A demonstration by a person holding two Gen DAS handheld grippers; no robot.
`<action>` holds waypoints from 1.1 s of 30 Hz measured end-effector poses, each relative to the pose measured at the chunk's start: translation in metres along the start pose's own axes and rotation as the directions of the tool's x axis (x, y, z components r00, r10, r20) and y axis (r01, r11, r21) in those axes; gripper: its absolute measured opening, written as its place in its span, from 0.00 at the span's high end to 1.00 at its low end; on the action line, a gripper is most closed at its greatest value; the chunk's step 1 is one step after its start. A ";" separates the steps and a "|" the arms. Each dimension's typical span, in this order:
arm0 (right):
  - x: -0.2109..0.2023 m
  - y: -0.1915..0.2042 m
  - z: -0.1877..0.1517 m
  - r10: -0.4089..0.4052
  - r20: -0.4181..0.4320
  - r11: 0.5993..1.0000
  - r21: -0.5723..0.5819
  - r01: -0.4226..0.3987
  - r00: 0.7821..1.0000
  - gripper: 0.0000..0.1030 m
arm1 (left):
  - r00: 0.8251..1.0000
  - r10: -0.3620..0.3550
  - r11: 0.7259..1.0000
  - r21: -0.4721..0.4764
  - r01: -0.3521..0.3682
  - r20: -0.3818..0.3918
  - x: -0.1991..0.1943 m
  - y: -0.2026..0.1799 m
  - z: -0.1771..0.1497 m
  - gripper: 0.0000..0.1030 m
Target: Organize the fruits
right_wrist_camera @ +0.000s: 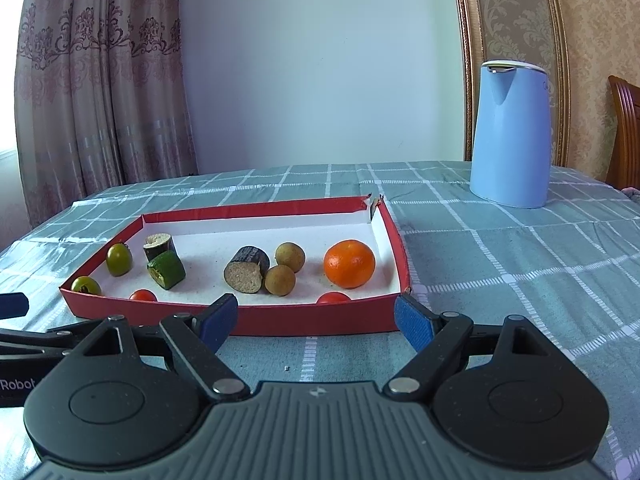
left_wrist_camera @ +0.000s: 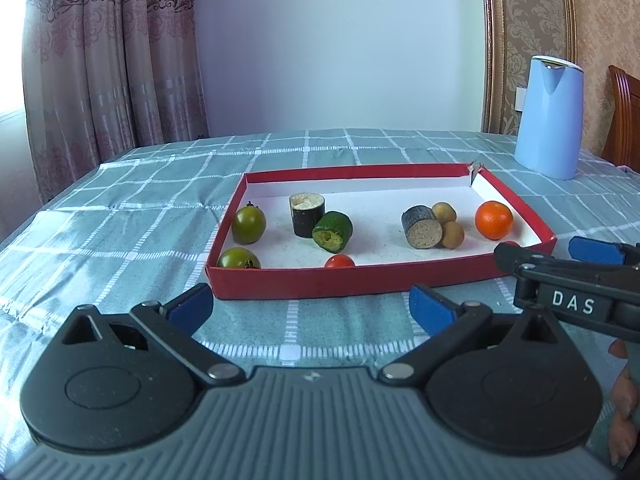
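Note:
A red tray (left_wrist_camera: 360, 280) (right_wrist_camera: 280, 318) with a white floor holds the fruit: two green tomatoes (left_wrist_camera: 248, 224) (right_wrist_camera: 119, 259), two dark sugarcane pieces (left_wrist_camera: 422, 227) (right_wrist_camera: 246, 269), a green cucumber chunk (left_wrist_camera: 333, 230) (right_wrist_camera: 166, 269), two tan longans (left_wrist_camera: 452, 234) (right_wrist_camera: 280, 280), an orange (left_wrist_camera: 493, 220) (right_wrist_camera: 349, 263) and red cherry tomatoes (left_wrist_camera: 339, 261) (right_wrist_camera: 143, 295). My left gripper (left_wrist_camera: 312, 308) is open and empty just before the tray's near wall. My right gripper (right_wrist_camera: 316, 316) is open and empty at the tray's near right corner; it also shows in the left wrist view (left_wrist_camera: 560, 256).
A light blue kettle (left_wrist_camera: 549, 118) (right_wrist_camera: 510, 134) stands on the teal checked tablecloth (left_wrist_camera: 120, 208) (right_wrist_camera: 500, 260) at the back right. A wooden chair (left_wrist_camera: 622, 120) is behind it. Curtains (left_wrist_camera: 112, 60) hang at the left.

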State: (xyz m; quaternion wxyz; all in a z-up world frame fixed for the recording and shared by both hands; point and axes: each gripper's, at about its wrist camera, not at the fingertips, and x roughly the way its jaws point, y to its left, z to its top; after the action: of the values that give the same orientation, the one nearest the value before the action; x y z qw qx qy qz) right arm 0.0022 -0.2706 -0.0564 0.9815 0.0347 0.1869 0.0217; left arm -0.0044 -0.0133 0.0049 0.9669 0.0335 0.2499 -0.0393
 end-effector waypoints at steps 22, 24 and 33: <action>0.001 0.001 -0.001 0.002 -0.009 1.000 -0.010 -0.002 1.000 0.17 | 1.000 -0.002 1.000 0.010 0.002 0.005 0.000 -0.001 -0.002 0.00; 0.002 0.001 0.000 0.003 -0.010 1.000 -0.010 -0.003 1.000 0.17 | 1.000 -0.003 1.000 0.014 0.003 0.006 0.000 -0.002 -0.002 0.00; 0.002 0.001 -0.001 0.003 -0.016 1.000 -0.017 -0.004 1.000 0.17 | 0.999 0.024 0.999 0.031 -0.024 0.032 -0.001 -0.002 -0.003 0.00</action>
State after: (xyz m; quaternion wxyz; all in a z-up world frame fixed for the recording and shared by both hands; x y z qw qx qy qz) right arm 0.0042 -0.2690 -0.0577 0.9802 0.0264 0.1944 0.0253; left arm -0.0071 -0.0151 0.0025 0.9706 0.0508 0.2333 -0.0320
